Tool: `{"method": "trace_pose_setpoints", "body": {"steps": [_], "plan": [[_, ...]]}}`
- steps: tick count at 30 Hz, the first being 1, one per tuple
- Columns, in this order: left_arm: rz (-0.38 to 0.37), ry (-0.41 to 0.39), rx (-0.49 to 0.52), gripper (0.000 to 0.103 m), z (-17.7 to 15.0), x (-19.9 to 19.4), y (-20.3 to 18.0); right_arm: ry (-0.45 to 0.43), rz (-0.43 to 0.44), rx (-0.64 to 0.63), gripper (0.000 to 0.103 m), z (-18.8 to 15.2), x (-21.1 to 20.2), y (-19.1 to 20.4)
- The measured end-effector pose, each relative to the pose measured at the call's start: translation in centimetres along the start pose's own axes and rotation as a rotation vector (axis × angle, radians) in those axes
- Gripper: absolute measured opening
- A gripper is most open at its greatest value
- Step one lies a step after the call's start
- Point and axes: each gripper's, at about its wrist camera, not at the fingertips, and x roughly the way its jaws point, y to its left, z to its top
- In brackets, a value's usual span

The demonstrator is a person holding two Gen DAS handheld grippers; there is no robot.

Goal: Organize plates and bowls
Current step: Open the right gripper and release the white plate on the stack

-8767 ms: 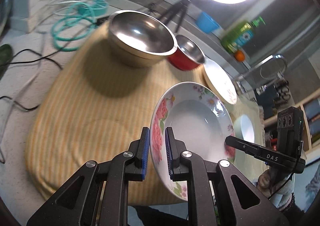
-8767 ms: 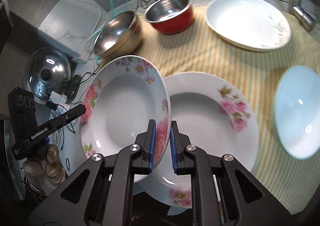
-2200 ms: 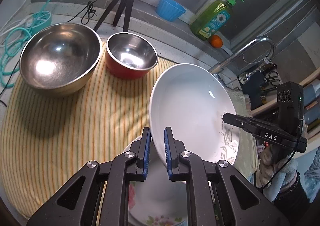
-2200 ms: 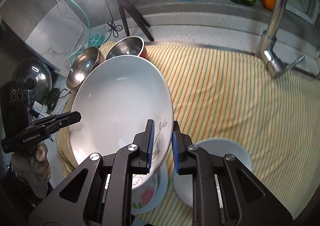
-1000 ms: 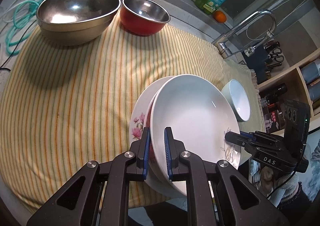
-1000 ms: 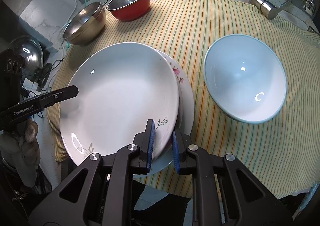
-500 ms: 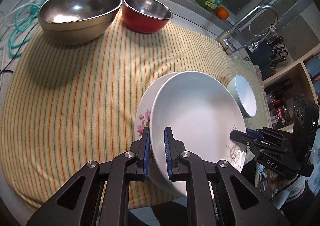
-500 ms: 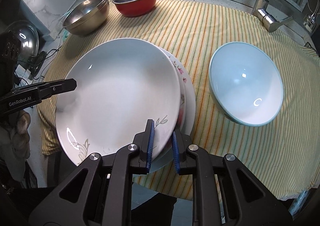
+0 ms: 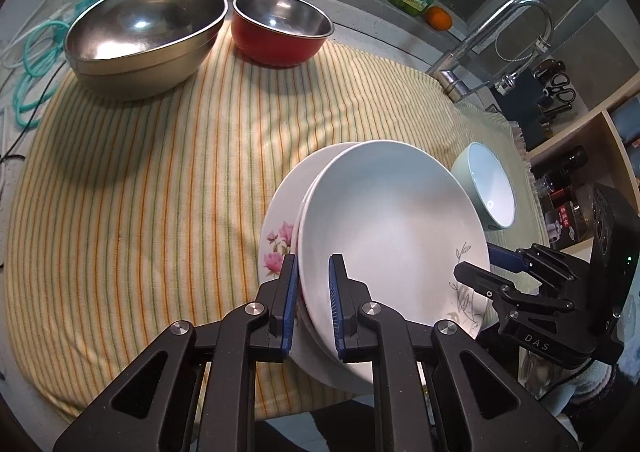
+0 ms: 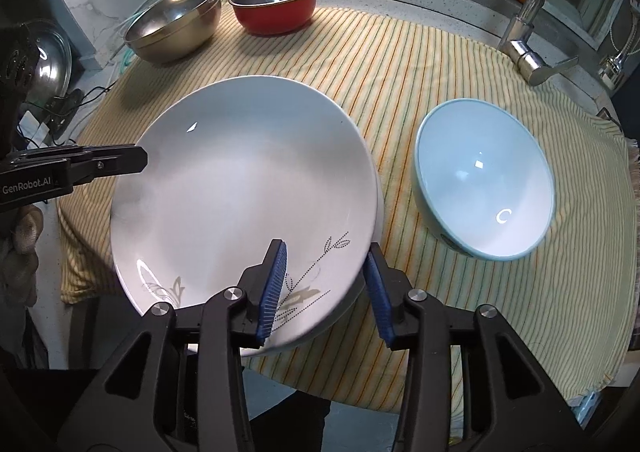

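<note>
White and smooth, the top plate lies on a flowered plate, which peeks out just past the left tongs. Both plates sit on the striped cloth that covers the tabletop. Stacking them this way keeps the plates in one neat pile.

The left tongs are pinched tight on the near edge of the top plate. That grip seems to keep the plate steady while the other side lets go.

The right tongs have just been opening. Their blue pads now stand apart, one over the plate's edge and one just outside it. The edge is between them, but they do not squeeze it. I think the plate is down, so the right tongs no longer need to hold it.

Just to the right of the right tongs sits a blue bowl, alone on the cloth. Far ahead of both tongs stand a steel bowl and a red bowl, side by side and very close. I think these bowls still need to be sorted.

If the left tongs open too fast, the top plate may slip, because it sits a little off the middle of the pile.
</note>
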Motion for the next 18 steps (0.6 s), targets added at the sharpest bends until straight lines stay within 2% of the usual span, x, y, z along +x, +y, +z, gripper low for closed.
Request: {"method": "trace_pose_setpoints", "body": {"steps": [18], "plan": [[-0.002, 0.001, 0.004, 0.012, 0.82, 0.21, 0.41, 0.022, 0.036, 0.018, 0.046, 0.33, 0.18, -0.04]]}}
